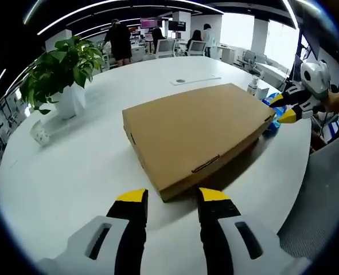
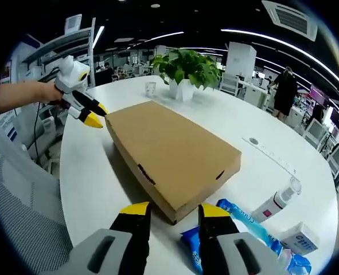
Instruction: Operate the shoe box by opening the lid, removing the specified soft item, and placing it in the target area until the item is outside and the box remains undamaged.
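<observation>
Nothing was done yet; the cardboard shoe box (image 1: 195, 134) lay shut on the white table (image 1: 71, 172); left gripper (image 1: 172, 197) and right gripper (image 2: 172, 211) hovered empty, jaws apart, at its six-o'clock corners; lid-opening and item removal remained.

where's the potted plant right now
The potted plant stands on the white table beyond the far end of the closed cardboard box, with a small white cup beside it.

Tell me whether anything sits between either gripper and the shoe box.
Nothing visible does. Bare white table lies between the left gripper and the closed shoe box. The right gripper faces the box's opposite corner; the blue packet lies just beside that path.
</observation>
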A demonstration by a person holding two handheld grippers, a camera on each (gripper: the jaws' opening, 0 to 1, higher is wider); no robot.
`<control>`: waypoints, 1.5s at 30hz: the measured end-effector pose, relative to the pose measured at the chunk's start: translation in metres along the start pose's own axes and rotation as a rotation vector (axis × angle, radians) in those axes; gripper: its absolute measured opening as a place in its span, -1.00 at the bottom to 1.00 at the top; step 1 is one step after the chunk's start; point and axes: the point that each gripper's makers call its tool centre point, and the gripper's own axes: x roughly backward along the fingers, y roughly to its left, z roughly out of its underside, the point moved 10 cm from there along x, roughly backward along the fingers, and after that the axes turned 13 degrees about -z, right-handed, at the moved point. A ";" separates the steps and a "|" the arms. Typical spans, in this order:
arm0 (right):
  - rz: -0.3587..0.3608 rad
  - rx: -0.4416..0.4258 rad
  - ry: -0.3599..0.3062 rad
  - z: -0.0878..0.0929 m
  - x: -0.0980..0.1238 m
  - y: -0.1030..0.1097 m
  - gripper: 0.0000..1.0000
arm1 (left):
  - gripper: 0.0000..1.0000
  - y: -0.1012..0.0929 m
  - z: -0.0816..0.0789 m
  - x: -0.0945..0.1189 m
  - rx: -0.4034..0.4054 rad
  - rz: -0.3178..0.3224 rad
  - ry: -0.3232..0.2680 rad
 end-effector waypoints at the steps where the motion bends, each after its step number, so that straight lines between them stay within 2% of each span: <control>1: 0.005 -0.001 -0.006 0.000 0.003 0.000 -0.37 | -0.27 0.000 0.000 0.003 -0.001 -0.005 -0.007; 6: 0.020 -0.039 -0.034 0.004 0.020 -0.001 -0.22 | -0.19 -0.001 -0.002 0.019 0.034 -0.011 -0.043; 12: 0.044 -0.042 -0.050 0.014 0.046 0.000 -0.15 | -0.14 -0.009 0.000 0.038 0.046 -0.004 -0.074; 23: 0.136 -0.103 -0.099 0.027 0.089 0.006 0.11 | -0.05 -0.025 0.010 0.070 0.106 0.005 -0.141; 31: 0.201 -0.166 -0.132 0.047 0.119 0.018 0.35 | 0.01 -0.044 0.013 0.098 0.117 -0.001 -0.205; 38: 0.254 -0.143 -0.135 0.055 0.141 0.030 0.55 | 0.08 -0.061 0.015 0.118 0.126 -0.007 -0.246; 45: 0.301 -0.108 -0.117 0.065 0.163 0.045 0.73 | 0.22 -0.072 0.019 0.138 0.150 -0.028 -0.287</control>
